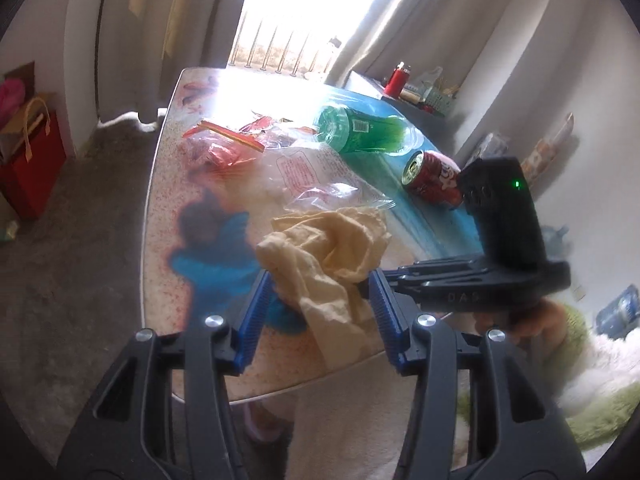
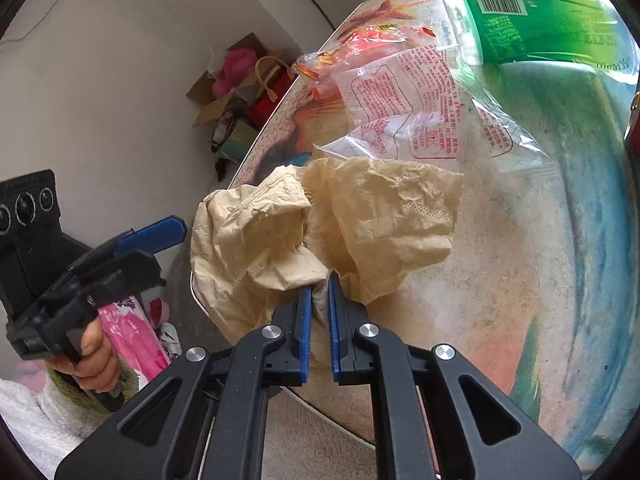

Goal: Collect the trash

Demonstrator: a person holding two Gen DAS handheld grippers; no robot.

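Right tool (image 2: 318, 286) clamped on the crumpled yellow tissue (image 2: 320, 224) at the worktop (image 1: 168, 240) edge; left tool (image 1: 320, 284) parted, straddling it, apparently not pressing. Green bottle (image 1: 360, 130), red can (image 1: 430, 176) and plastic wrappers (image 1: 312, 172) remain uncollected.

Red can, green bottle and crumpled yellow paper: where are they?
red can (image 1: 434, 178), left wrist view, on its red side.
green bottle (image 1: 360, 130), left wrist view, on its label.
crumpled yellow paper (image 2: 384, 216), right wrist view, on its creased middle.
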